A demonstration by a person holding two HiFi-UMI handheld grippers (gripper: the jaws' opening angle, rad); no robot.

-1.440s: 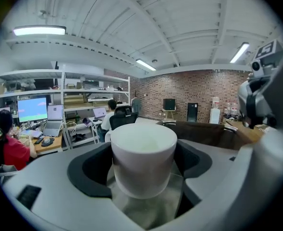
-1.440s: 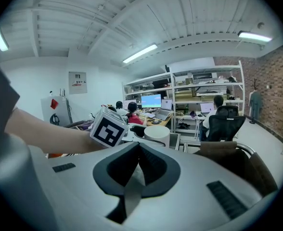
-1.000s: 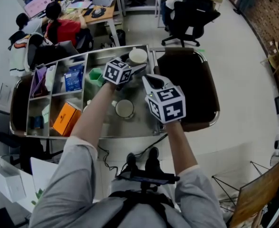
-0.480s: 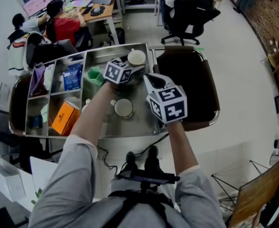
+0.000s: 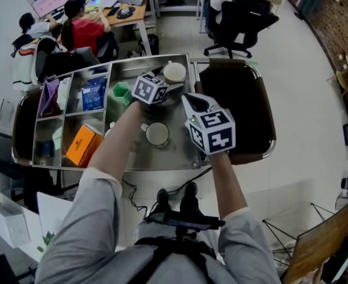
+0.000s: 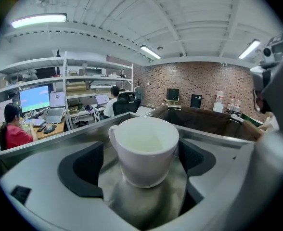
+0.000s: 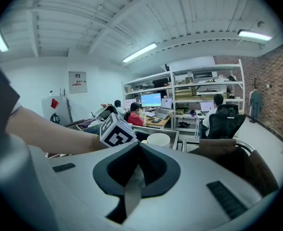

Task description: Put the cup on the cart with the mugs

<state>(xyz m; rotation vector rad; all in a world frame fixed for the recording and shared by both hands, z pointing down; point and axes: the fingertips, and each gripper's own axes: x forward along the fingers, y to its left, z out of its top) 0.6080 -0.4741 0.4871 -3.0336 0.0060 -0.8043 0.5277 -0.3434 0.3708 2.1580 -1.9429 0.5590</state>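
Note:
A white cup (image 6: 144,150) stands upright on the metal cart top (image 5: 177,152), at the far edge (image 5: 174,71). My left gripper (image 5: 174,84) reaches around it. Its jaws have just been opening, and the cup sits between the dark pads (image 6: 81,170) with a thin gap on either side. A white mug (image 5: 157,134) stands in the middle of the cart, under my left forearm. My right gripper (image 5: 189,100) hovers just right of the left one, over the cart's right part. Its jaws are shut (image 7: 137,150) with nothing in them.
The cart's left compartments hold an orange box (image 5: 82,147), a blue packet (image 5: 92,96) and a green cup (image 5: 122,91). A dark brown tub (image 5: 239,99) adjoins the cart on the right. Behind are a black office chair (image 5: 239,19) and people at desks (image 5: 82,31).
Both arms and the cup keep their places on the cart. Only the head view has shifted a little.

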